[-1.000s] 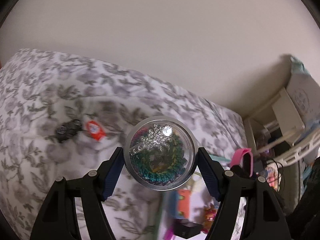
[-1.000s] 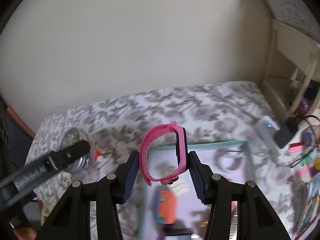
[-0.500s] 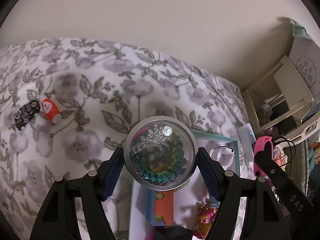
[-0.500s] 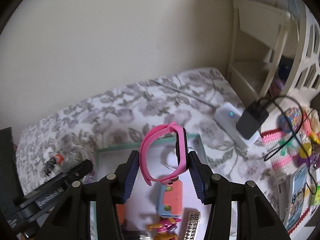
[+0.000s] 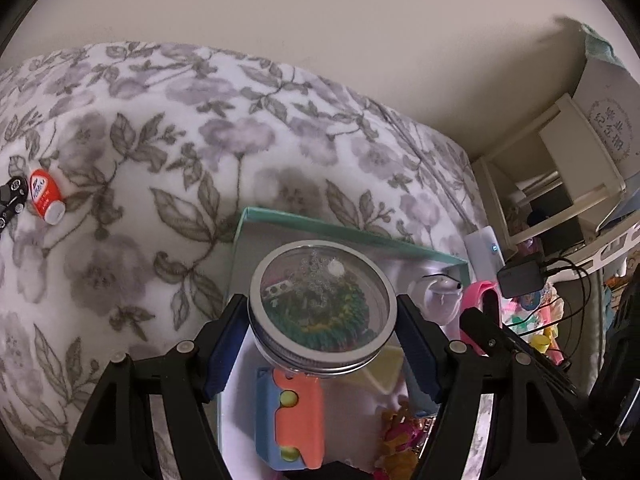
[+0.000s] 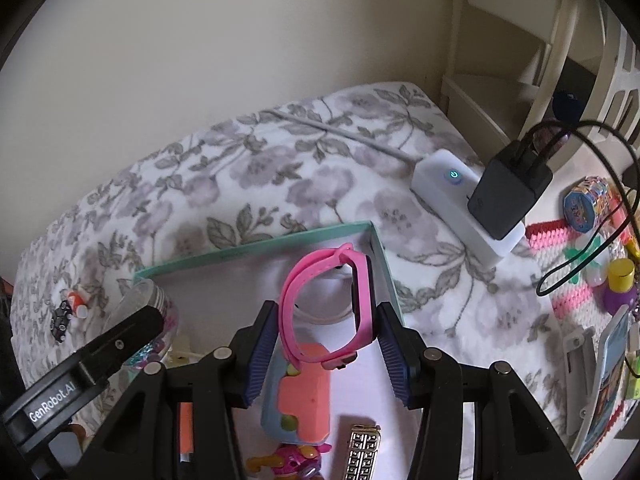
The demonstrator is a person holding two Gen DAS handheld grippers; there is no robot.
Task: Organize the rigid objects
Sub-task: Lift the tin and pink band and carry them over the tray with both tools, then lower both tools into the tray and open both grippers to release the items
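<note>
A bed [image 5: 168, 184] under a grey floral cover fills the room up to a plain cream wall, with a white shelf unit [image 5: 560, 176] at its far right corner and a power strip [image 6: 460, 200] carrying a black charger near that edge. On the cover lies a shallow teal-rimmed box [image 5: 340, 232], the collecting place for the loose things, and both tools hang over it, angled down, which suggests each load is about to be set inside. The left hand-held gripper [image 5: 322, 344] is closed on a clear jar [image 5: 320, 308] by its metal-rimmed lid, jaws wide because the lid is wide; beads and coloured trinkets show through the top. The right hand-held gripper [image 6: 326, 348] has its pads on either side of a pink watch [image 6: 332, 312], gripping across the closed loop of the band so it stays upright above the box's far right corner. Already in the box: an orange-and-blue block toy [image 6: 304, 400], a white ring-shaped item [image 6: 320, 314], a small pink-and-yellow figure [image 6: 292, 460], a patterned gold piece [image 6: 362, 452] and an orange stick [image 6: 186, 424]. Near the bed's left edge, an orange capsule-shaped item [image 5: 46, 196] and a small black toy car [image 5: 10, 200] remain outside, probably next
</note>
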